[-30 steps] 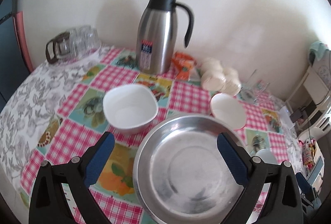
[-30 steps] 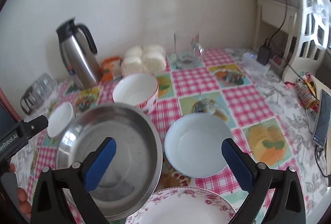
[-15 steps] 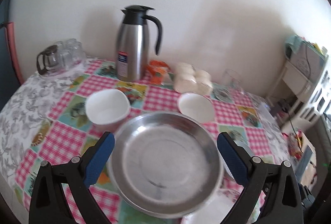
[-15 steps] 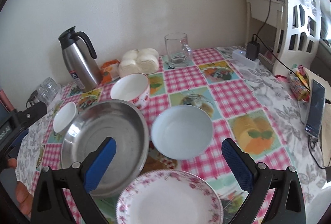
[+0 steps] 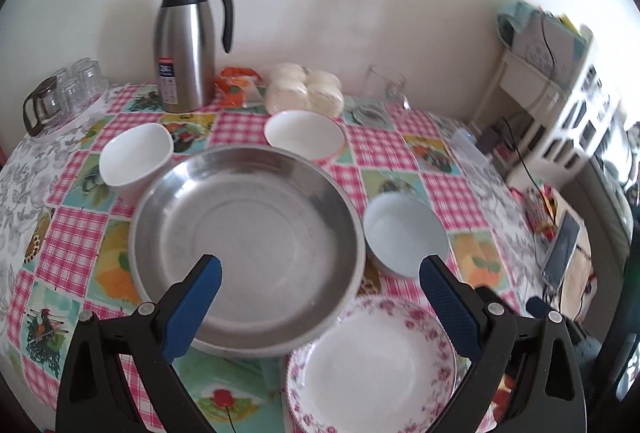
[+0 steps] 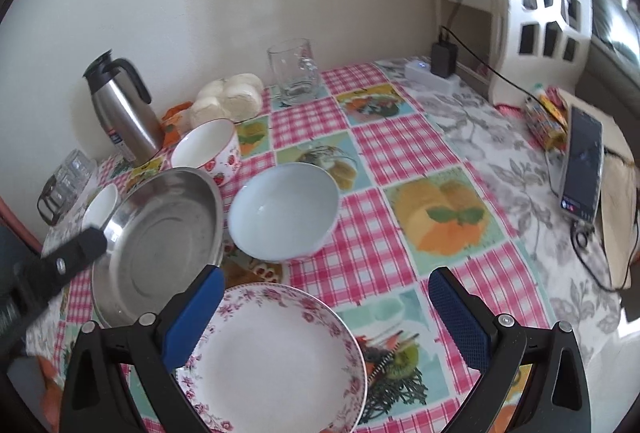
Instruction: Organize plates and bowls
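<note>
Left wrist view: the left tool (image 5: 320,267) is spread wide and holds nothing. Its blue pads (image 5: 191,309) look bumpy. Between them lies a big round metal pan (image 5: 246,221), shiny and shallow, flat on the bench (image 5: 404,159). The bench wears a smooth cloth of pink checks and fruit pictures. At 10 o'clock from the pan sits a white bowl (image 5: 134,159) with soft corners, just beside the rim. At 12 o'clock is a round bowl (image 5: 304,133). At 3 o'clock is a pale blue bowl (image 5: 404,231), close to the pan. At 5 o'clock a flat plate (image 5: 372,365) with pink flowers tucks just under the pan's edge. Far back stands a tall steel jug (image 5: 186,41) with a black handle.

Right wrist view: the right tool (image 6: 326,283) is also spread wide and empty. The plate (image 6: 276,357) lies low between its pads (image 6: 460,321). The blue bowl (image 6: 284,211) is at 12 o'clock from the plate, the pan (image 6: 160,245) at 10 o'clock. A clear glass mug (image 6: 294,71) stands near the wall.
</note>
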The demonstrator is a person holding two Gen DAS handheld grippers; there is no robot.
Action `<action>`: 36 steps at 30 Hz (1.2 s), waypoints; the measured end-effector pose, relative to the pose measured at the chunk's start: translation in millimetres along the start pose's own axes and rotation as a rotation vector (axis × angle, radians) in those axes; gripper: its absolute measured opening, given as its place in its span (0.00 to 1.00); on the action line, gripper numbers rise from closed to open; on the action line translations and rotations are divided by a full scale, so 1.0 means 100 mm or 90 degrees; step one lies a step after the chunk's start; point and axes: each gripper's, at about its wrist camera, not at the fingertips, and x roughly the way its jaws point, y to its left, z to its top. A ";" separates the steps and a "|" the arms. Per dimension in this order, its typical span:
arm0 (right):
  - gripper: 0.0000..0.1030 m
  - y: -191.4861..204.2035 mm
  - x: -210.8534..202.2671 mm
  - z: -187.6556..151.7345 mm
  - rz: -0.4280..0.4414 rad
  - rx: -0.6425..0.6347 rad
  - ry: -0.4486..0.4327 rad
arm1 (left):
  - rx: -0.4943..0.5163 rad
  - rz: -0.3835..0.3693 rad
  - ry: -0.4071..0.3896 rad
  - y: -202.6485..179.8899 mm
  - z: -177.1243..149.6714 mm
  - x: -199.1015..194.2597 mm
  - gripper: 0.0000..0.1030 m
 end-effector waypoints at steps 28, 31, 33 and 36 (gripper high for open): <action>1.00 -0.27 0.68 -0.37 -0.014 0.067 0.238 | -0.037 -0.026 0.184 -0.03 -0.52 0.24 0.96; 1.00 -0.33 0.71 -0.39 -0.017 0.087 0.248 | -0.063 0.003 0.211 0.06 -0.57 0.32 0.96; 1.00 -0.35 0.71 -0.39 -0.016 0.095 0.247 | -0.084 0.011 0.231 0.13 -0.60 0.38 0.96; 1.00 -0.35 0.72 -0.39 -0.013 0.093 0.246 | -0.098 0.028 0.250 0.19 -0.64 0.46 0.96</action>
